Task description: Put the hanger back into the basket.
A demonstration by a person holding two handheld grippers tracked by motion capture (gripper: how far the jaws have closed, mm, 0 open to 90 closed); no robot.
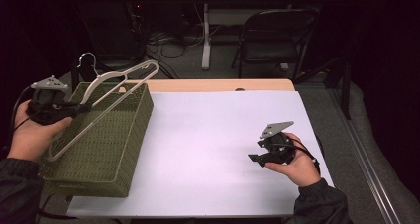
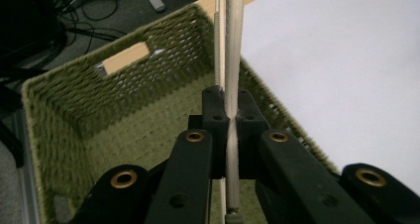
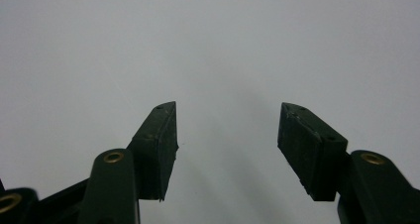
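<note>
Clearly the left gripper [image 1: 81, 106] pinches the pale hanger [image 1: 106, 102] above the green basket [image 1: 106, 149]; lift it straight, keeping it off the rim. Right gripper [image 1: 256, 157] hangs unclenched, holding nothing.

— Where do we have the basket [image 1: 106, 144]?

— On the left part of the table [image 1: 218, 149], its far end toward the table's back edge.

— And the hanger [image 1: 106, 95]?

— We hold it above the basket in the left gripper [image 1: 81, 106], tilted, hook [image 1: 88, 60] at the far end.

— Our right gripper [image 1: 255, 158]?

— Low over the bare surface, front right, well apart from the basket. A chair [image 1: 277, 33] stands on the floor behind the table.
</note>
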